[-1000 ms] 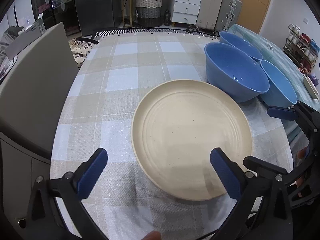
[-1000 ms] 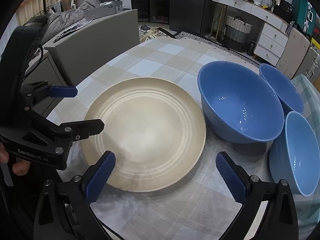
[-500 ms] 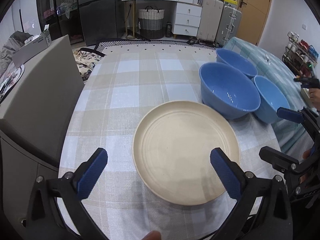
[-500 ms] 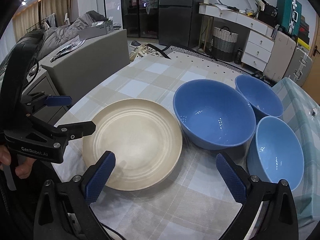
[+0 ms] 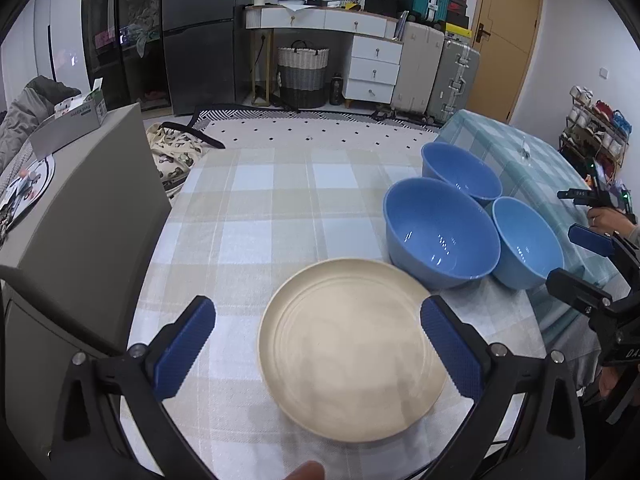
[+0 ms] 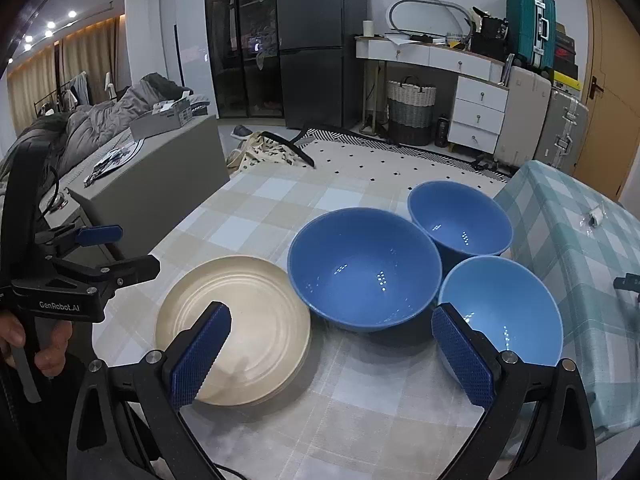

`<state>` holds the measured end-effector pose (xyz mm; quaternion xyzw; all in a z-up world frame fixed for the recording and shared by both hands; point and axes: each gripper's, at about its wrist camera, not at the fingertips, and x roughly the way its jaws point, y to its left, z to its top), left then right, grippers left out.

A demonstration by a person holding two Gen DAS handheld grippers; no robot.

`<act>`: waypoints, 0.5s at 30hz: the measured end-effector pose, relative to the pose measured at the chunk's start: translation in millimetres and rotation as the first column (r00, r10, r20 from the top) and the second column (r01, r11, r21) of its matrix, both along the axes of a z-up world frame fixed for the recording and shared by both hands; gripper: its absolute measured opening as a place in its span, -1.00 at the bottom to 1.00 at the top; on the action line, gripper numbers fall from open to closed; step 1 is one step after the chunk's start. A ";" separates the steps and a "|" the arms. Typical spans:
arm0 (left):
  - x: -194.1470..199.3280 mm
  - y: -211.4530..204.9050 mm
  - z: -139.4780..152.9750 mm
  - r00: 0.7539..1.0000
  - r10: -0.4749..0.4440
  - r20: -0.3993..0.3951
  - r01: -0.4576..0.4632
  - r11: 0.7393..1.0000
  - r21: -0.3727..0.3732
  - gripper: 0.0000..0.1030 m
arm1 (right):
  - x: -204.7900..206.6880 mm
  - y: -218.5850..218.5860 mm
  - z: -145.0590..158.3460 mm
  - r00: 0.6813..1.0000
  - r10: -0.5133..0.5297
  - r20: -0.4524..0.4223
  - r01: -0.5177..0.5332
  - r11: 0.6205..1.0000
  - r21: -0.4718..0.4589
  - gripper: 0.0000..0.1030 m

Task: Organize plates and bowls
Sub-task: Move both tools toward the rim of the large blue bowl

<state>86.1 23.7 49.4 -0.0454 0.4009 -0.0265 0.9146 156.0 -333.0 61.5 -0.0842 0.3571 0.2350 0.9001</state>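
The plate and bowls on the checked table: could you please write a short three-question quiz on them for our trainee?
1. True or false: the cream plate is stacked inside a bowl.
2. How many blue bowls stand on the table?
3. Multiple choice: the left hand-held gripper is A) shut on the plate, B) open and empty, C) shut on a bowl.

Key:
1. False; it lies flat on the cloth beside the large blue bowl.
2. Three.
3. B; the right hand-held gripper is open too.
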 end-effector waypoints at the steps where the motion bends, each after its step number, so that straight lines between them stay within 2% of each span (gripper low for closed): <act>1: 2.5 -2.5 2.9 1.000 -0.004 0.007 0.004 1.000 0.000 1.00 | 2.3 -5.5 5.0 1.000 -0.014 0.007 0.014 1.000 0.007 0.98; 10: 20.2 -17.6 24.6 0.998 -0.034 0.049 0.034 0.999 -0.006 1.00 | 21.6 -49.8 39.3 0.986 -0.156 0.056 0.151 0.985 0.078 0.98; 15: 35.5 -25.1 36.9 0.996 -0.043 0.072 0.043 0.999 0.000 1.00 | 33.7 -62.3 57.2 0.978 -0.194 0.077 0.187 0.978 0.096 0.98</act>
